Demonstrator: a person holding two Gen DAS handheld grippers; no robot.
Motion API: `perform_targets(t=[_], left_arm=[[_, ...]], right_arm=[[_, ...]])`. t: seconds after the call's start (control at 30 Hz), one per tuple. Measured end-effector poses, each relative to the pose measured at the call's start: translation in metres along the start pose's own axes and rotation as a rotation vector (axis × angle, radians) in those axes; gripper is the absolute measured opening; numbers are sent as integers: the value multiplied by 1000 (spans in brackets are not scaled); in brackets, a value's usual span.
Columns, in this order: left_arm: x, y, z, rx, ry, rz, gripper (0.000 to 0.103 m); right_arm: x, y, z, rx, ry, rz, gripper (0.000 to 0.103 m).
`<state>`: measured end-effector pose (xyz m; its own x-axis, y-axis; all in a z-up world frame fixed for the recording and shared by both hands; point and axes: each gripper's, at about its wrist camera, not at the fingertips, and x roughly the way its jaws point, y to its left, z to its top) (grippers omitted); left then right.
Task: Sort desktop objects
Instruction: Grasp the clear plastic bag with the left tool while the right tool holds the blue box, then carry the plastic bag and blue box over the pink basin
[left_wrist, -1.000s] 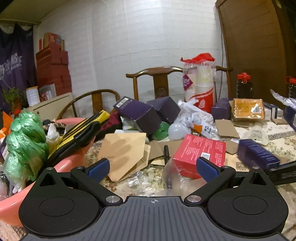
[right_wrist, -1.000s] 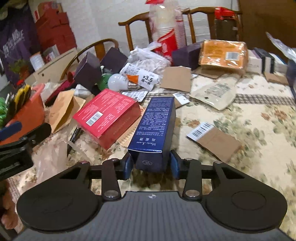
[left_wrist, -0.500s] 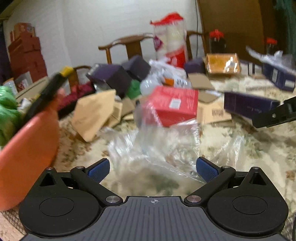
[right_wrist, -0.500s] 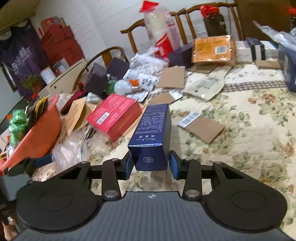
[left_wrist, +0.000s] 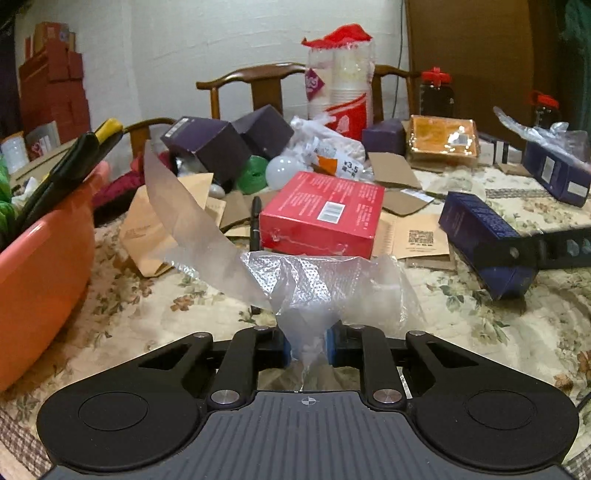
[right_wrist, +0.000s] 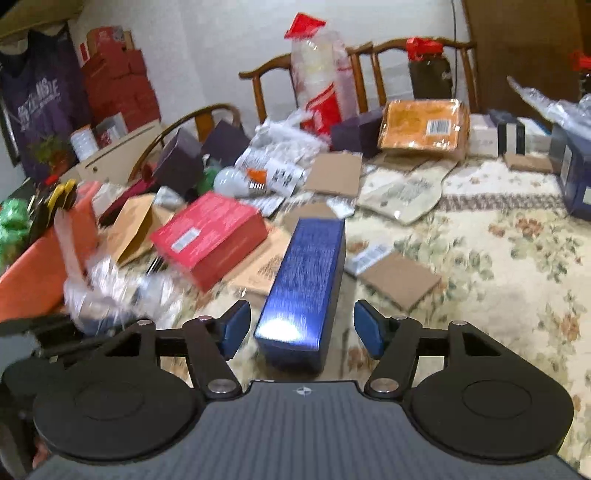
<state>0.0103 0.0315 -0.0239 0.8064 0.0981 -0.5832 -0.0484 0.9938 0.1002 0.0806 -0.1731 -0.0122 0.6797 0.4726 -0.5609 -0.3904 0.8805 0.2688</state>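
My left gripper is shut on a crumpled clear plastic bag just above the floral tablecloth, in front of a red box. My right gripper is open, its pads apart on either side of a dark blue box that rests on the table. In the left wrist view the blue box lies to the right with the right gripper's fingers around it. The bag also shows blurred at the left of the right wrist view.
An orange basin with tools and green bags stands at the left. Purple boxes, a bulb, cardboard pieces, a cup stack and an orange packet crowd the back. Chairs stand behind the table.
My left gripper dropped to the table and shut on the plastic bag. My right gripper set the blue box down and opened, letting it go.
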Motion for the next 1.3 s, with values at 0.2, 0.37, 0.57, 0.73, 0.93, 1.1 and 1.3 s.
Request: perform_targets(t=[0.2,0.37,0.57,0.73,0.93,1.1,1.3], left_arm=[[-9,6,-2,-29,-33,6,12],[-24,11,-2,-57,-111,3,9],[-36,-13,-5,51,-154,-71,12],[-35,-27,-8,115,-149,-52,12],[-40,-13,-6,38,-191,4,12],[-46,-13,-6,44,-226,44,12],[-54,-23,-8,103,-287,99,19]], right_arm=[[9,8,-1,-28,48,-69,39],[-8,10,-7,31,48,9,39],[-6,24,-13,29,120,107,39],[-7,32,-18,-25,104,85,39],[-10,30,-16,-6,84,81,39],[-13,35,-17,-19,79,95,39],[-20,42,-19,-37,64,110,39]])
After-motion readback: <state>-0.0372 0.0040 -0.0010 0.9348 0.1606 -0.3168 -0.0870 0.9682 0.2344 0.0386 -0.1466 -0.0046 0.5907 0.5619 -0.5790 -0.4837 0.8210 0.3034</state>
